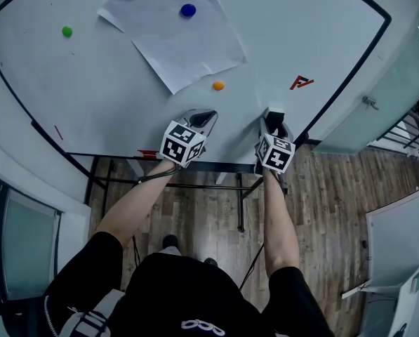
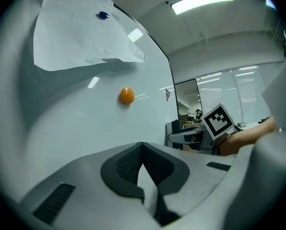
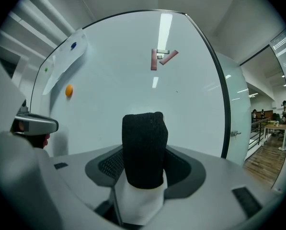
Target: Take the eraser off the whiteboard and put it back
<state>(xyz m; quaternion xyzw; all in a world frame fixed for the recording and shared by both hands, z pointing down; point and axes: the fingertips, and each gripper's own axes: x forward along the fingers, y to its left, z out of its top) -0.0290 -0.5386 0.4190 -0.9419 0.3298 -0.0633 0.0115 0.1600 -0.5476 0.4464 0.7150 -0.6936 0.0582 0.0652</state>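
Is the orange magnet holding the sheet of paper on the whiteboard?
No, the orange magnet sits on the bare whiteboard just off the paper, which the blue magnet pins.

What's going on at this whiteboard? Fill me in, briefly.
A person stands at a whiteboard with a gripper in each hand. The right gripper has the black eraser between its jaws, which look closed against its sides, near the board's lower edge; whether it has left the surface is unclear. The left gripper is beside it, jaws together and empty. A sheet of paper hangs higher up under a blue magnet.
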